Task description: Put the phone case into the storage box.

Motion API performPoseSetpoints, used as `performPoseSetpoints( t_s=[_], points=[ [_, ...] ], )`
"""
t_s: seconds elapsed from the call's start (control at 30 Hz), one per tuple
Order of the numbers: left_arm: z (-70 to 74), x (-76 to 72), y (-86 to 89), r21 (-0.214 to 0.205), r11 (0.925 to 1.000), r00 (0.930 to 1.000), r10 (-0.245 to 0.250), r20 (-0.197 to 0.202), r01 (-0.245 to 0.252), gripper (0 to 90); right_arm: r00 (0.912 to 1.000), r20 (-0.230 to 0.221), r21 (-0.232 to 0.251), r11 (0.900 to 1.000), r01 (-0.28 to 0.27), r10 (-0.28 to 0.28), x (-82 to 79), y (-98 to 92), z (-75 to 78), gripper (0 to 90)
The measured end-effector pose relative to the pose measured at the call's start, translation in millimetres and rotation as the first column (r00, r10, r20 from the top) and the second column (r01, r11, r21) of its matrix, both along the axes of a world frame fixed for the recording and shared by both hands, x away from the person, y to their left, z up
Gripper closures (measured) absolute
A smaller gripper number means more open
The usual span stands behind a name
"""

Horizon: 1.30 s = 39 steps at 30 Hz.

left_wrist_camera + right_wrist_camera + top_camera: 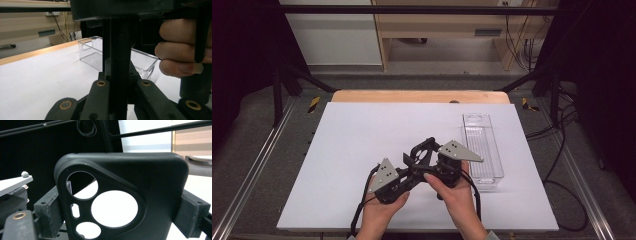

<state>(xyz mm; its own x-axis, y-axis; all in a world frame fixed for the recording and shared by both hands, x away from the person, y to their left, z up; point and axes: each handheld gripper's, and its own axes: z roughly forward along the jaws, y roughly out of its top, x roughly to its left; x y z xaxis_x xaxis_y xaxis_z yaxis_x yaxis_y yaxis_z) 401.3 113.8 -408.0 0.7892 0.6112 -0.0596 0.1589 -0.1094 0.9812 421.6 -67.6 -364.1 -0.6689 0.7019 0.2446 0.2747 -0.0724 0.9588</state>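
- High view: two hands come in from the near edge of the white counter (362, 135), and each holds a gripper. The left gripper (408, 161) and the right gripper (424, 150) meet near the middle, slightly right of centre.
- Between them is a black phone case (422, 151), standing on edge. Its outline is hard to make out here because both grippers and their grey plates crowd it.
- A clear plastic bin (482, 145) lies along the right side of the counter, just right of the right hand (452, 192). It looks empty, though its near end is partly covered by the right gripper's plate.
- A wooden strip edges the far side of the counter. Beyond it are a floor, pale furniture and cables.
- Left gripper view: the jaws are pinched tight on the thin edge of the case (120, 57), which rises as a dark vertical bar and blocks the middle of the view.
- Fingers of the right hand (180, 47) fill the right side. The clear bin (92, 53) stands behind, partly hidden by the case.
- Right gripper view: the case (122, 195) stands broadside, its camera cut-outs towards the left, held across its width between the two widely spread pads (47, 212). The case hides most of the counter.
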Motion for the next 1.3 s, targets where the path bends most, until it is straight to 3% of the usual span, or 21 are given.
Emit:
performPoseSetpoints(
  t_s=[0.47, 0.9, 1.3],
  points=[
    [-3.9, 0.3, 0.2, 0.013, 0.9998, 0.9999, -0.015, -0.002, 0.015, 84.1, 0.9997, -0.023, -0.027, 0.9996, 0.005, -0.006, 0.9, 0.5, -1.0, 13.9],
    [-10.0, 0.6, 7.2, 0.016, 0.9998, 0.9999, 0.007, -0.01, -0.007, 69.2, 0.9984, -0.028, -0.042, 0.998, 0.048, -0.049, 4.4, -6.2, -3.0, 14.0],
    [-13.5, -1.0, 12.4, 0.024, 0.9997, 0.9999, 0.007, -0.016, -0.006, 68.5, 0.9955, -0.04, -0.046, 0.9955, 0.083, -0.085, 9.1, -11.7, -7.6, 14.0]
  ],
)
